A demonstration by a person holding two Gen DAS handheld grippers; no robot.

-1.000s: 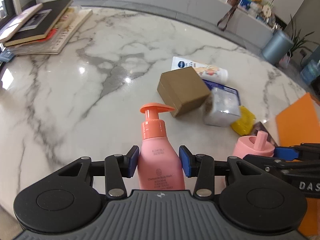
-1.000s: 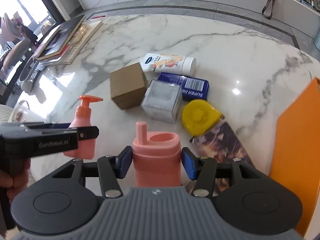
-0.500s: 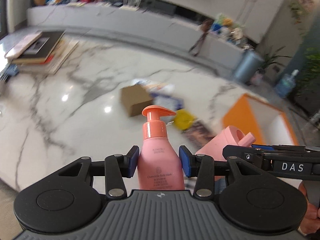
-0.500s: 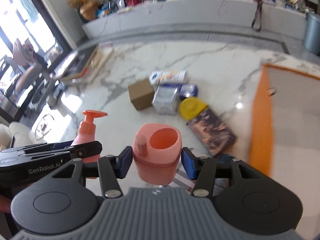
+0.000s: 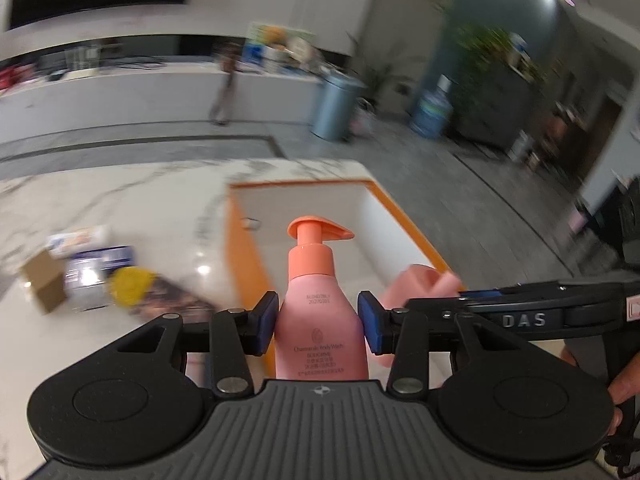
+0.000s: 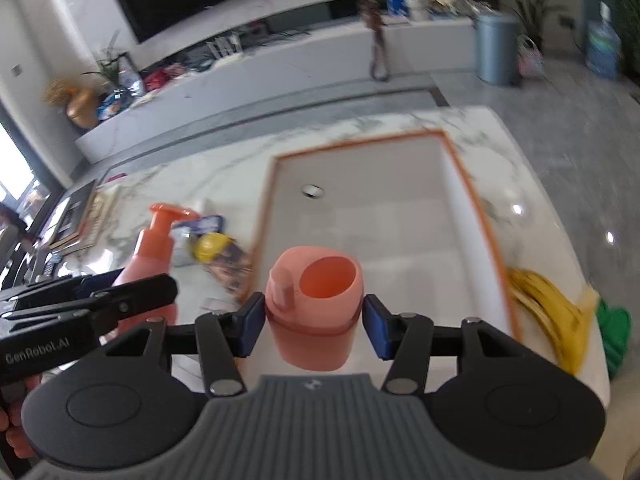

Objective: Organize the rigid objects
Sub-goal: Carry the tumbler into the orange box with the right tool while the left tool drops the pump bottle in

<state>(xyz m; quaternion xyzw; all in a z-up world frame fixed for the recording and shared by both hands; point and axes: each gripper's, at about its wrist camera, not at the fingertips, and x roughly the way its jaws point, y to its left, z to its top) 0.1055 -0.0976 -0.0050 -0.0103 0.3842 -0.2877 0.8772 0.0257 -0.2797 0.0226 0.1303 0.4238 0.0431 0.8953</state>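
Observation:
My left gripper [image 5: 318, 322] is shut on a pink pump bottle [image 5: 320, 312], held upright in the air; the bottle also shows in the right wrist view [image 6: 154, 256]. My right gripper [image 6: 314, 326] is shut on a pink cup [image 6: 316, 304] with an open top, also seen in the left wrist view [image 5: 416, 284]. Both are held above the near end of an orange-rimmed white bin [image 6: 400, 216], whose rim also shows in the left wrist view [image 5: 244, 256].
On the marble table [image 5: 120, 200] left of the bin lie a brown box [image 5: 42, 286], a silver box [image 5: 86, 280], a blue box [image 5: 116, 254], a yellow tape measure [image 5: 130, 286], a tube [image 5: 76, 236] and a booklet [image 6: 230, 264]. Bananas [image 6: 552, 312] and a green object [image 6: 614, 328] lie right of the bin.
Both grippers have lifted their objects off the table and swung right, from above the cluster of items to above the orange-rimmed bin. The views are blurred by motion.

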